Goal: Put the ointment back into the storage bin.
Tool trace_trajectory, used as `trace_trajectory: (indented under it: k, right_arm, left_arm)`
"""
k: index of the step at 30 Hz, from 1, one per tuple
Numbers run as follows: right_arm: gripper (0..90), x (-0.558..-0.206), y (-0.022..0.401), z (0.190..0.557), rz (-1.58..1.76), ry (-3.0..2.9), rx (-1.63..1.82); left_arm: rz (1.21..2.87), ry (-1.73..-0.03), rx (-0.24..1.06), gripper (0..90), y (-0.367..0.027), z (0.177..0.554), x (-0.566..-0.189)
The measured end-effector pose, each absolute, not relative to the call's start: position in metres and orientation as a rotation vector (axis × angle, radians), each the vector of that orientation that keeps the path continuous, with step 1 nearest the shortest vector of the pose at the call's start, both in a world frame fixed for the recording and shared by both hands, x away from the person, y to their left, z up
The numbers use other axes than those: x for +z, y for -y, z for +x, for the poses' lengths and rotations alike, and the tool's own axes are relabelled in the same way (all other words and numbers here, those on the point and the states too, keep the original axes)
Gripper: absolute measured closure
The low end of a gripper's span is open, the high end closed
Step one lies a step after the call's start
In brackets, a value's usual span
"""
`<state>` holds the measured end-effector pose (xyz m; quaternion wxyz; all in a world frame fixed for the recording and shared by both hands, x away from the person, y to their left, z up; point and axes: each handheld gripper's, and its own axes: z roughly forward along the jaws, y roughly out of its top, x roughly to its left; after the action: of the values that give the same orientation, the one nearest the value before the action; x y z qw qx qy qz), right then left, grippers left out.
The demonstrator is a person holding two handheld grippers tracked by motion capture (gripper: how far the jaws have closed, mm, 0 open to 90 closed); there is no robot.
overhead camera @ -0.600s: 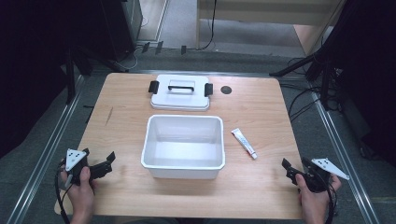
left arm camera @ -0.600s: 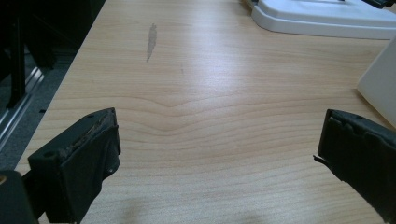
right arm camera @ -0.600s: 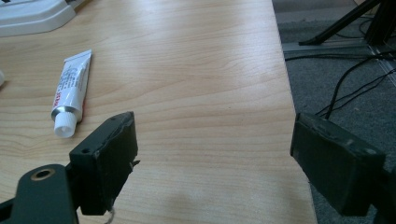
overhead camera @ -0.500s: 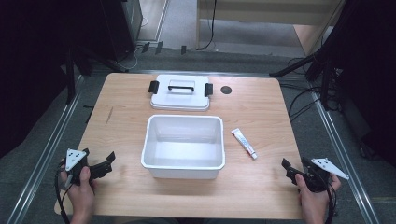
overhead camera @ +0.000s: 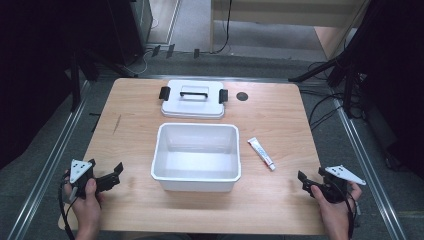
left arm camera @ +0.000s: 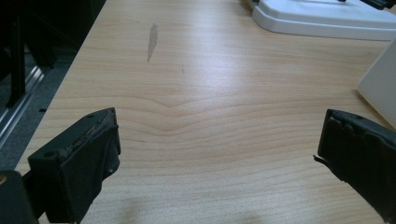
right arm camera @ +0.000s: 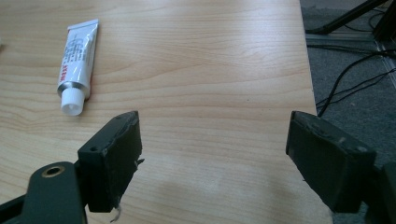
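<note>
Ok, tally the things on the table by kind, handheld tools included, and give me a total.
White bin: 1
White lid with black latches: 1
Tube: 1
Tools, left tool and right tool, both open and holding nothing: 2
Total: 5

Wooden table (overhead camera: 280, 125), lid (overhead camera: 193, 99), tub (overhead camera: 196, 157), tube (overhead camera: 261, 153)

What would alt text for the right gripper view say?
The right gripper holds its black jaws wide open and empty, low over a wooden table. A small white tube lies ahead to their left, cap toward the camera.
</note>
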<state>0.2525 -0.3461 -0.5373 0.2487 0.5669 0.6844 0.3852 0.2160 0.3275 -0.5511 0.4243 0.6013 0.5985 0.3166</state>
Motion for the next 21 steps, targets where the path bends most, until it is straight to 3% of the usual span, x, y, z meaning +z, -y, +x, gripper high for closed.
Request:
trace_trajectory:
  k: [21]
  right_arm:
    - [18.2,-0.496,0.311,0.291,1.504,-2.399,0.558]
  left_arm:
    - [1.501,-1.499,0.782,0.0,-0.329,0.216,-0.551]
